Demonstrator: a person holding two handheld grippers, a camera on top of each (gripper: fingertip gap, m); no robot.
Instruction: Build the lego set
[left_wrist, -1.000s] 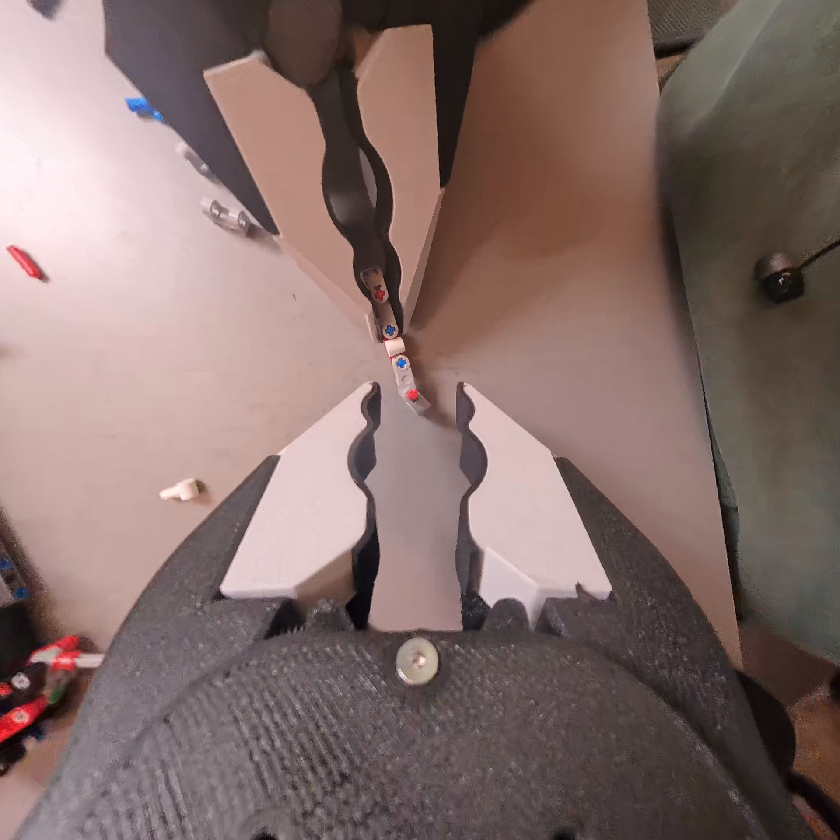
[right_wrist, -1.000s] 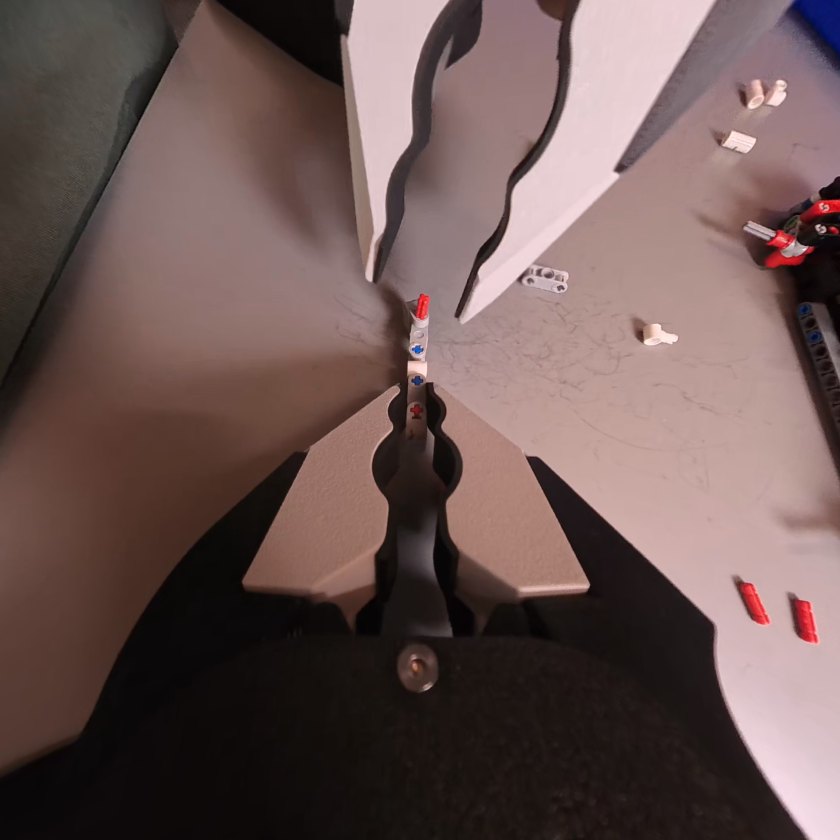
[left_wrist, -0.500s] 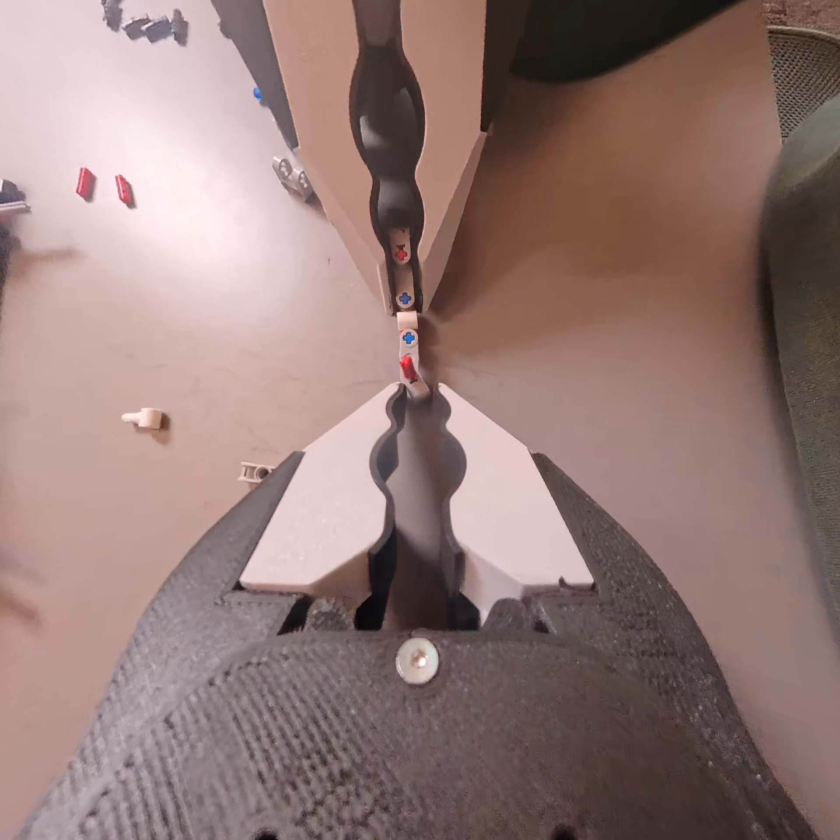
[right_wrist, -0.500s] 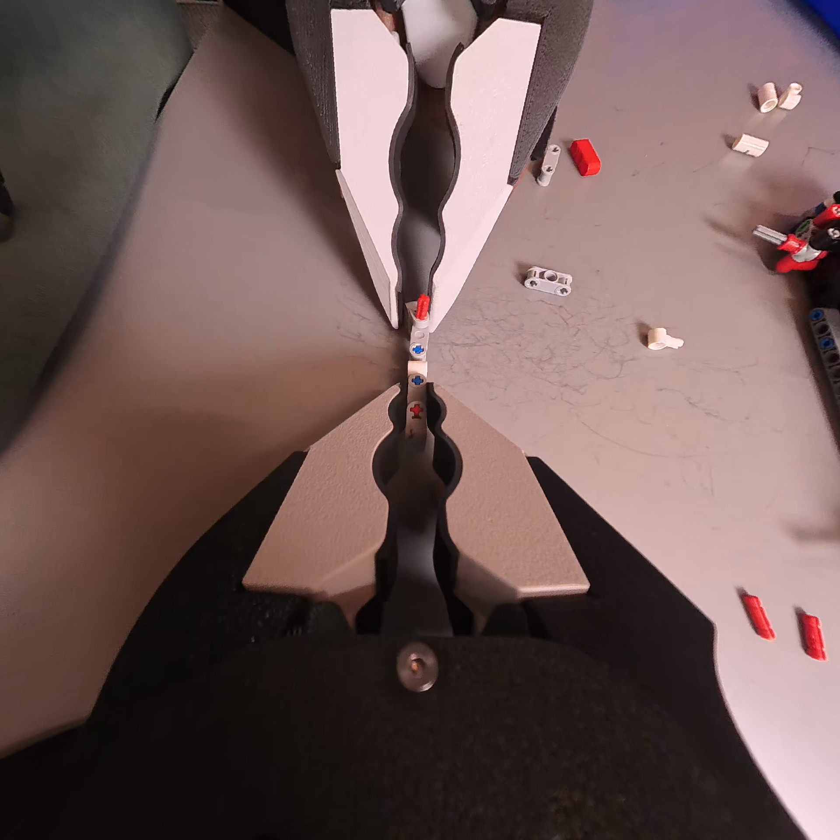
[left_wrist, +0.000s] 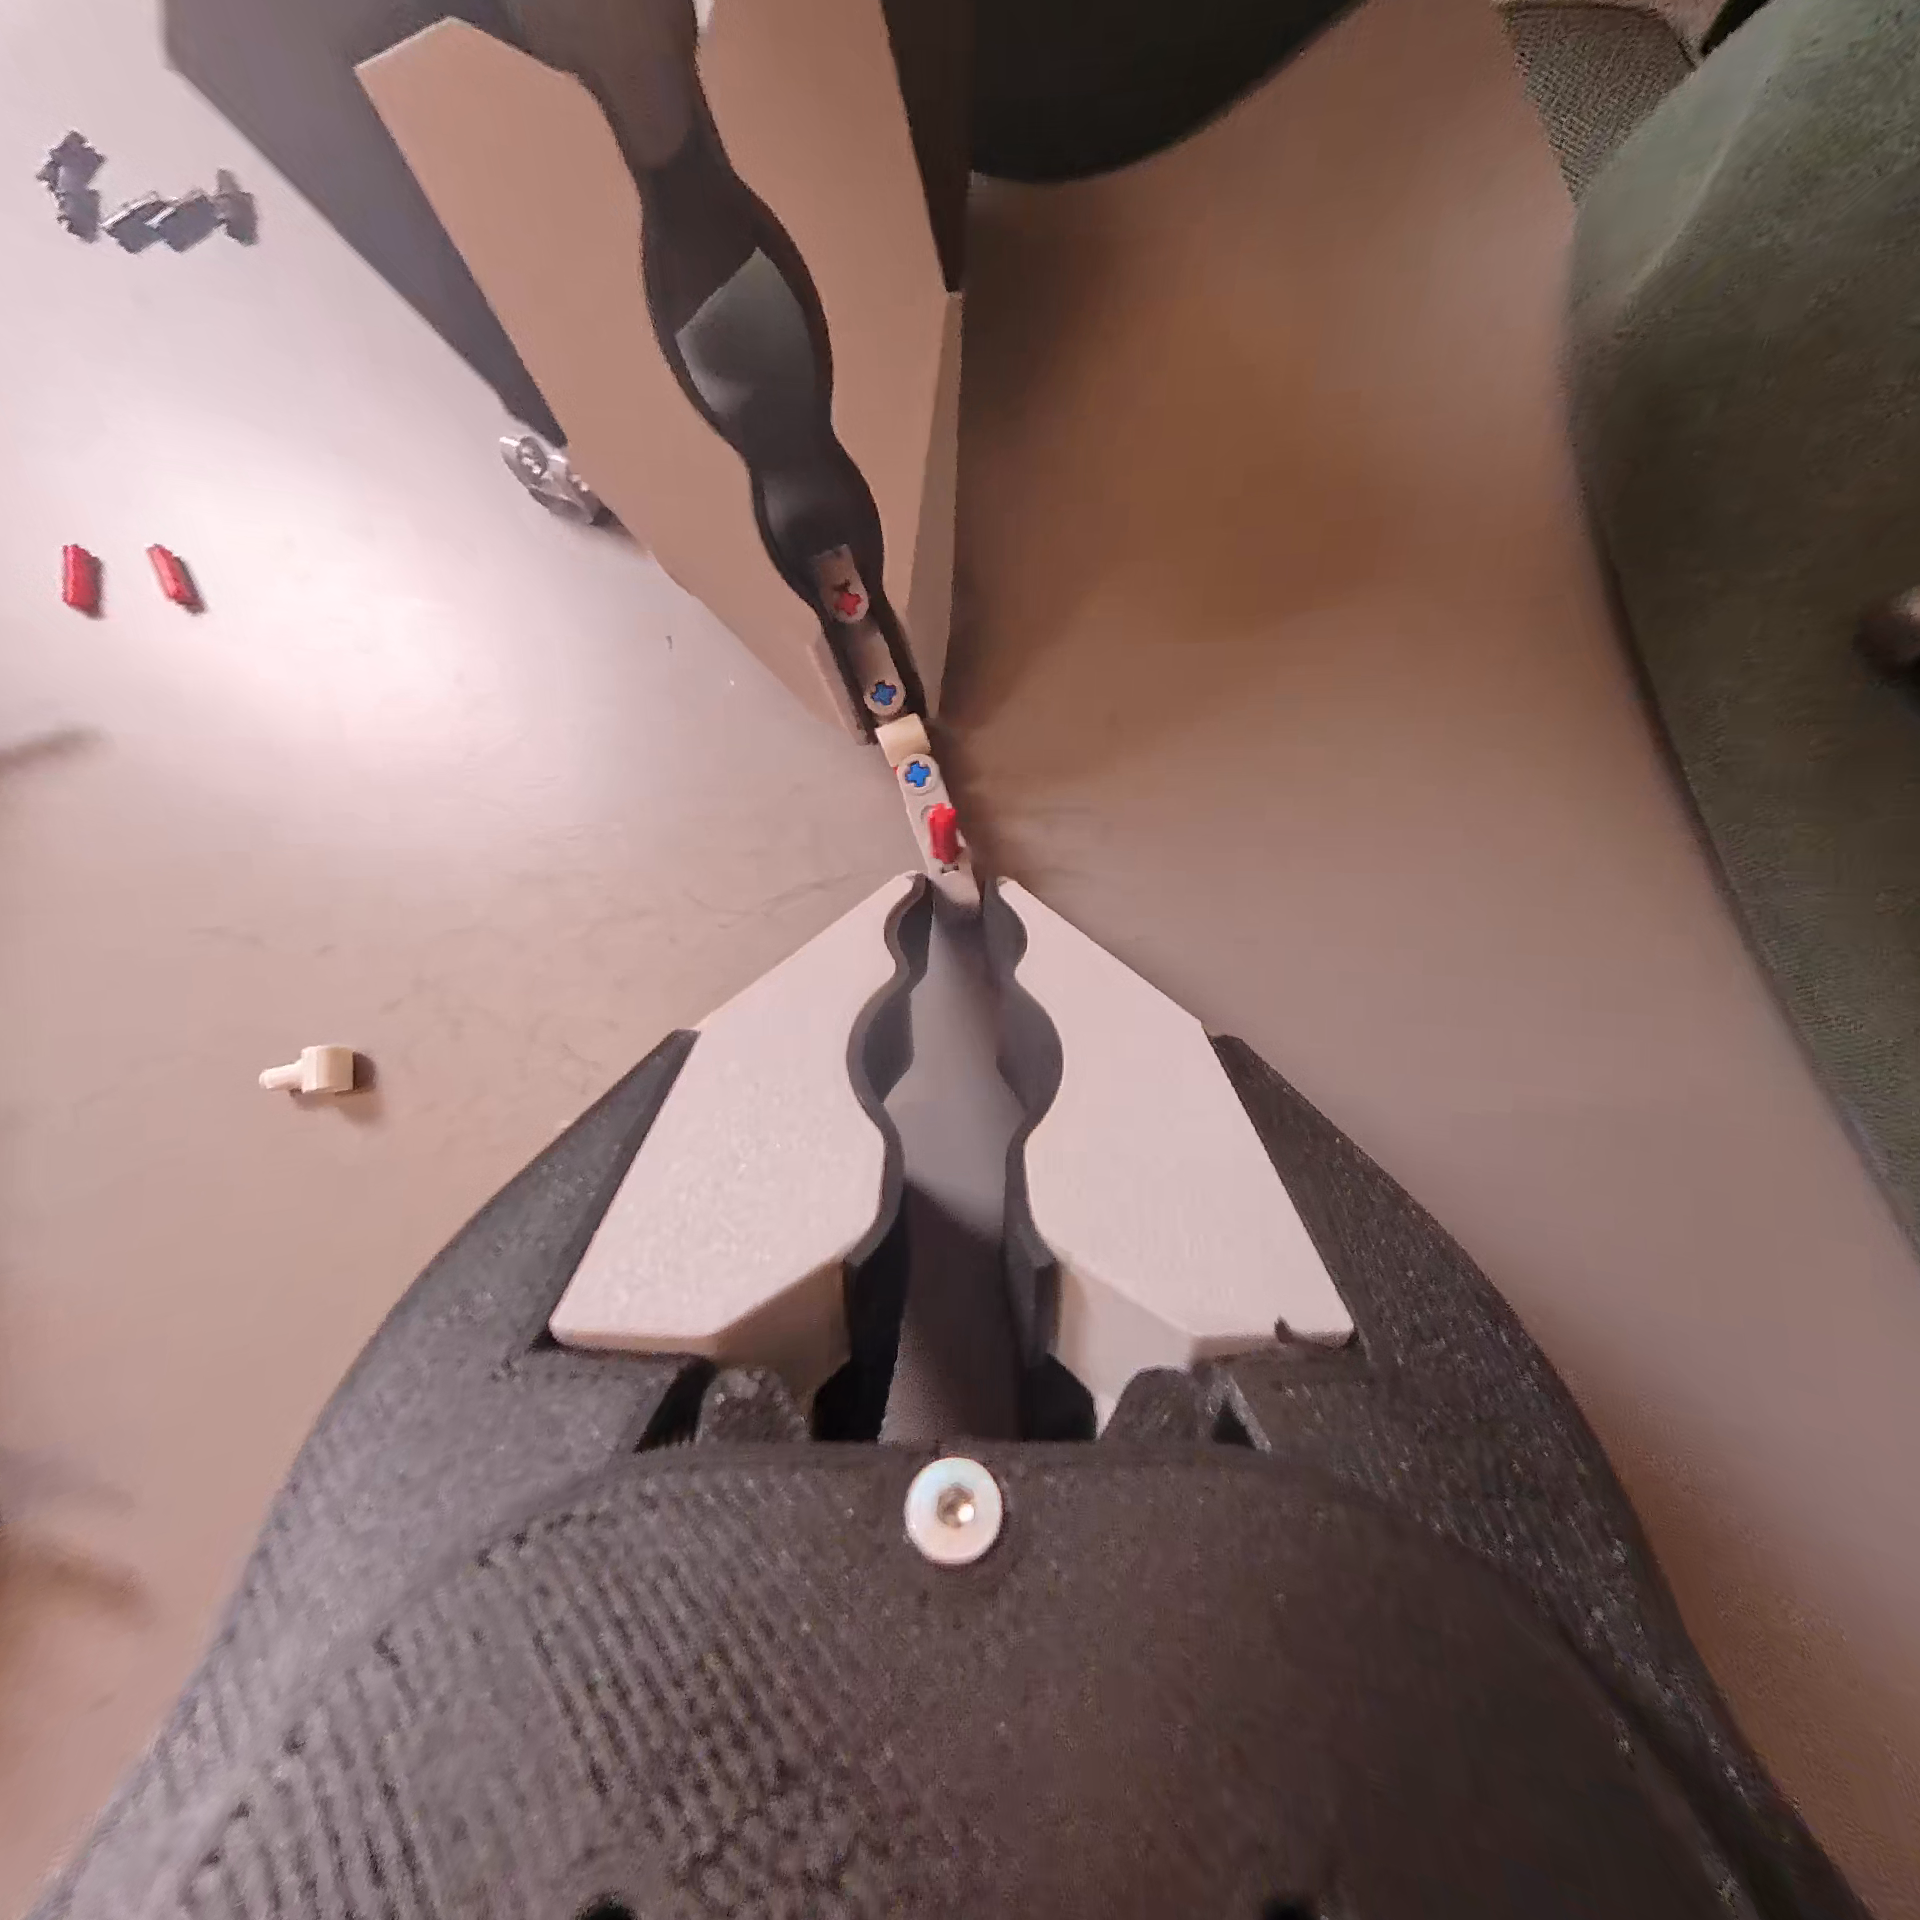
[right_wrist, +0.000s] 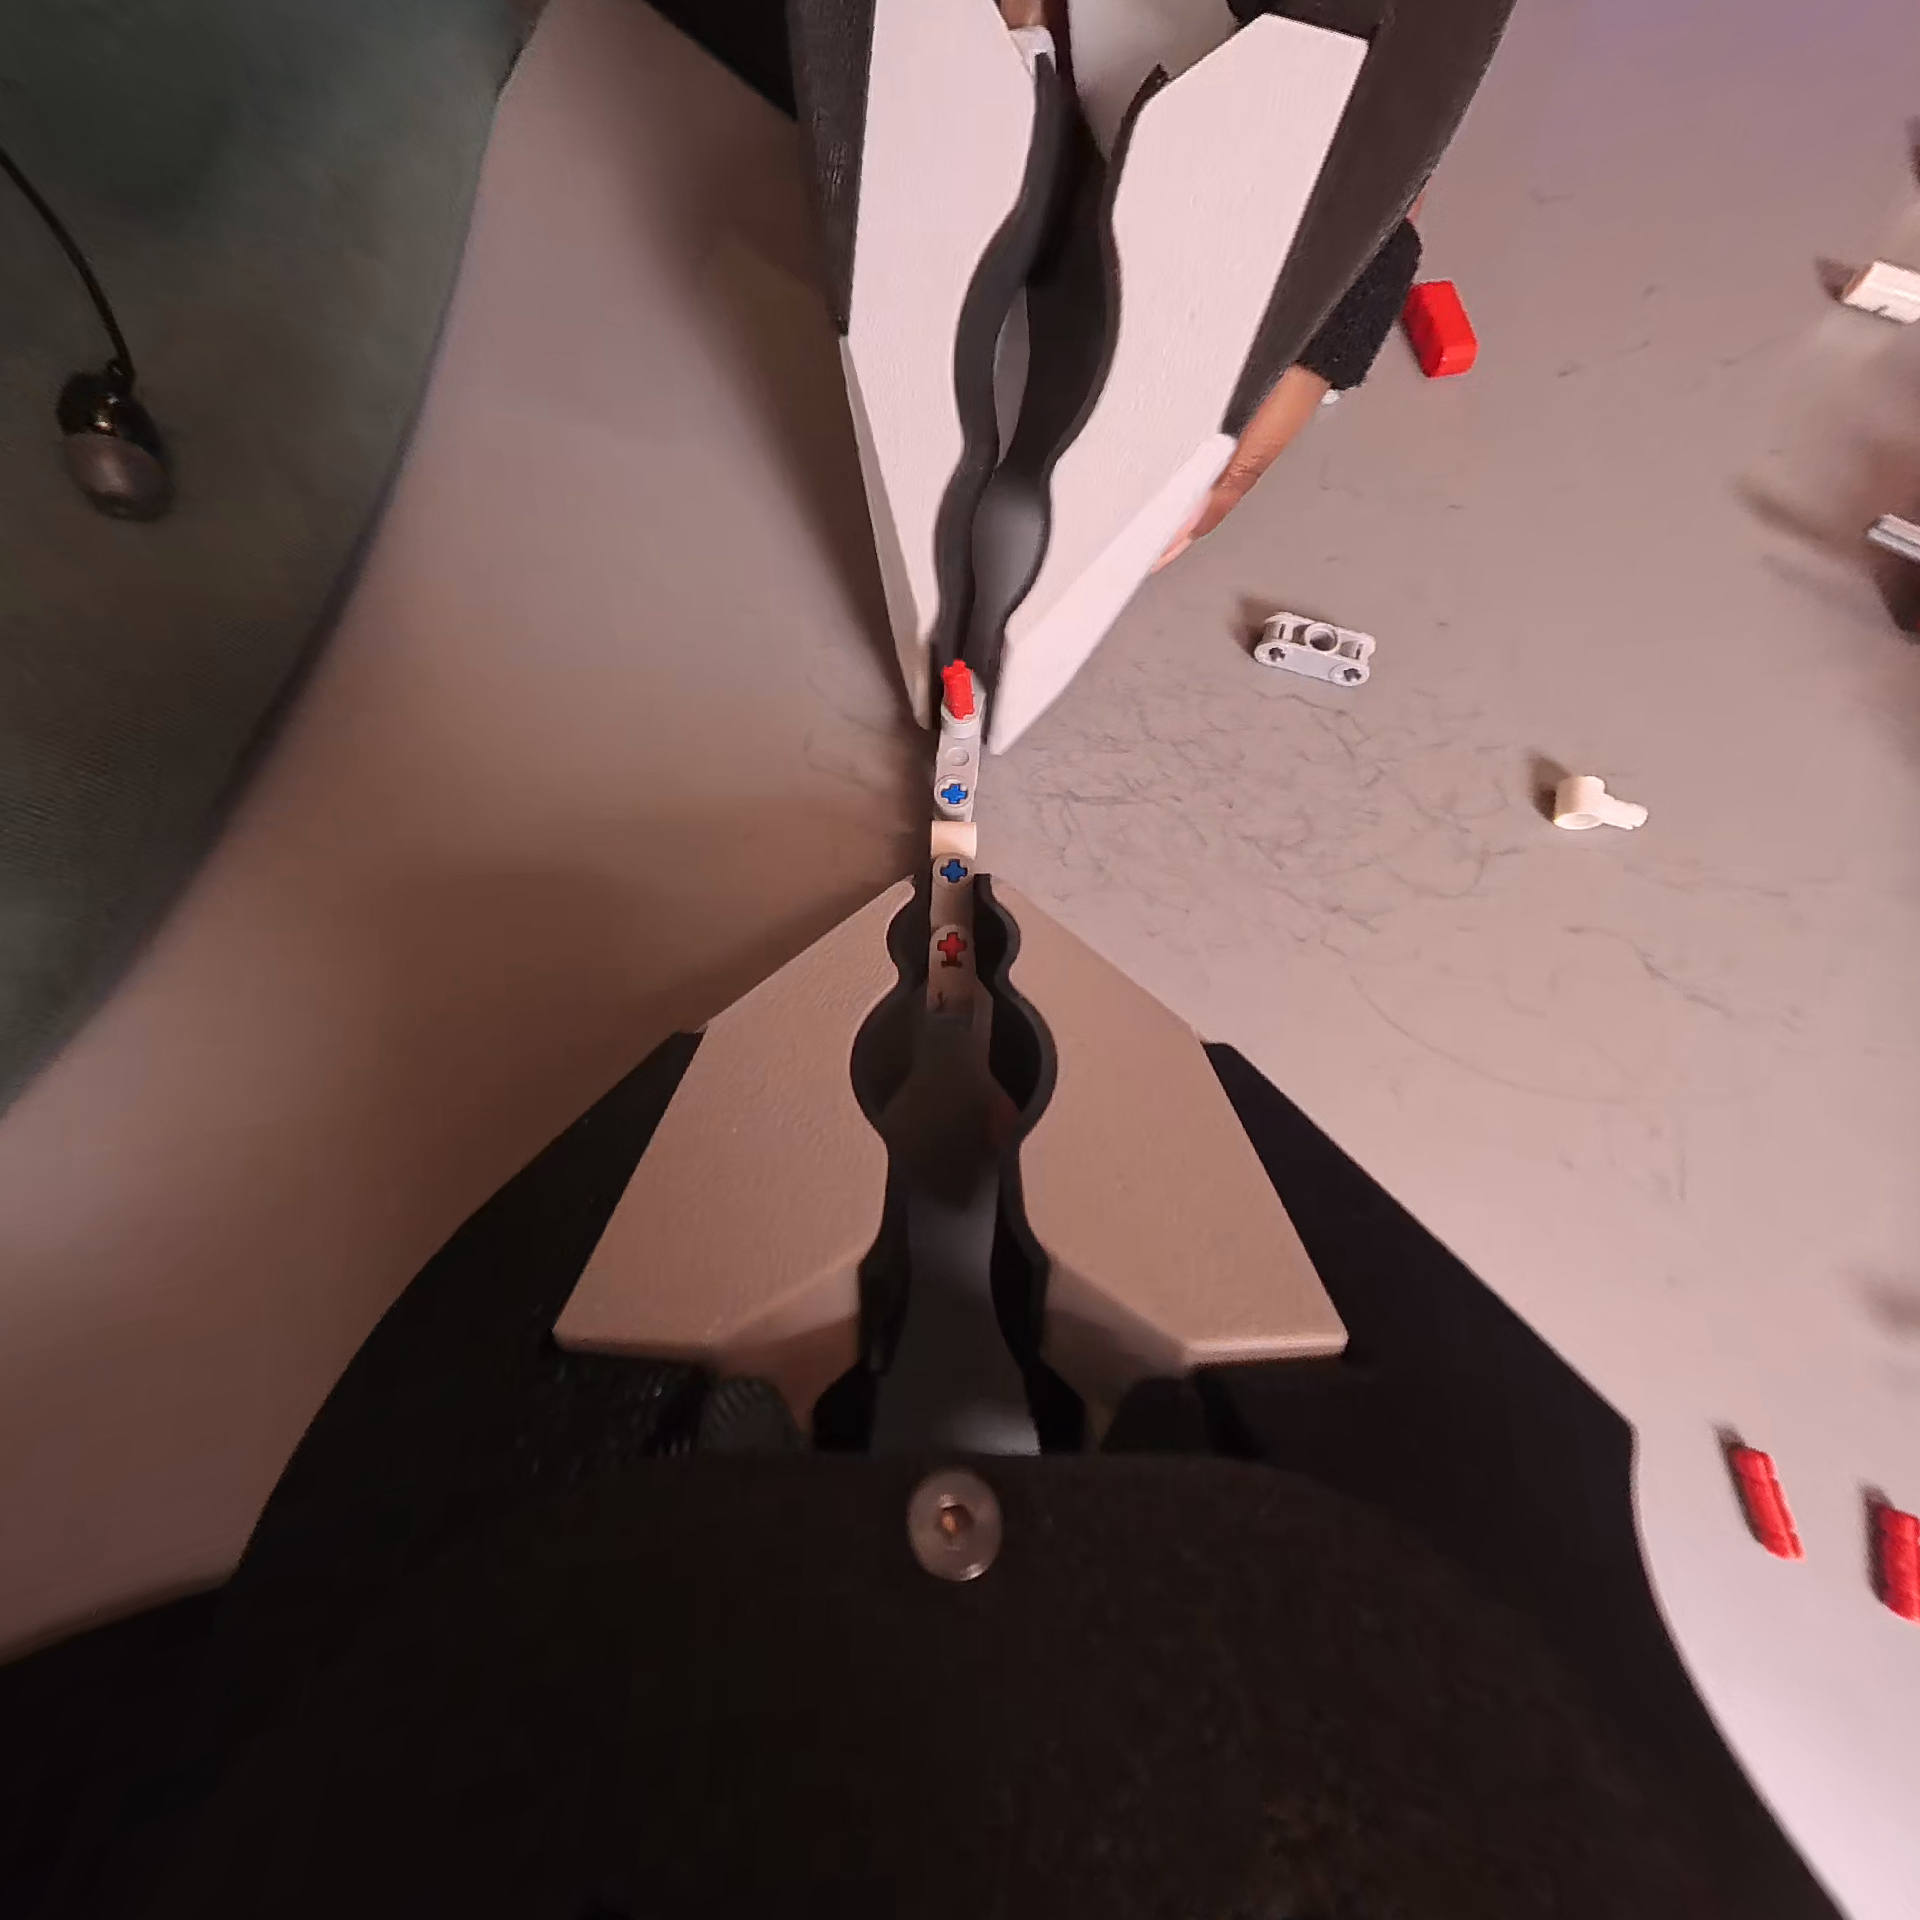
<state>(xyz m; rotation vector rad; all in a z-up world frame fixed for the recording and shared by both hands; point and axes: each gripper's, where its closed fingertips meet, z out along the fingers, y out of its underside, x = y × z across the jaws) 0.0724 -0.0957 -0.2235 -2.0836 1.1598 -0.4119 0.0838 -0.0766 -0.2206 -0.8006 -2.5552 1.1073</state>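
Observation:
A thin grey lego assembly (left_wrist: 921, 792) made of two short beams with blue and red cross pins and a white bush between them hangs above the table, held at both ends. My left gripper (left_wrist: 961, 888) is shut on the end that carries a red pin (left_wrist: 942, 834). My right gripper (right_wrist: 951, 883) is shut on the other beam, over its red cross hole. In the right wrist view the assembly (right_wrist: 956, 774) runs straight from my fingers to the left gripper (right_wrist: 961, 717) opposite. The right gripper (left_wrist: 894, 717) faces me in the left wrist view.
Loose parts lie on the grey table (right_wrist: 1351, 1039): a grey connector (right_wrist: 1314, 649), a tan pin piece (right_wrist: 1595, 805), a red brick (right_wrist: 1439, 327), two red pieces (right_wrist: 1761, 1501), dark pieces (left_wrist: 145, 203). A green padded surface (left_wrist: 1766, 520) borders the table. My left and right fingertips are right by each other.
My left gripper was open a second ago, moved onto the assembly's free end and shut on it. The right gripper has kept its hold. Both views have tilted slightly.

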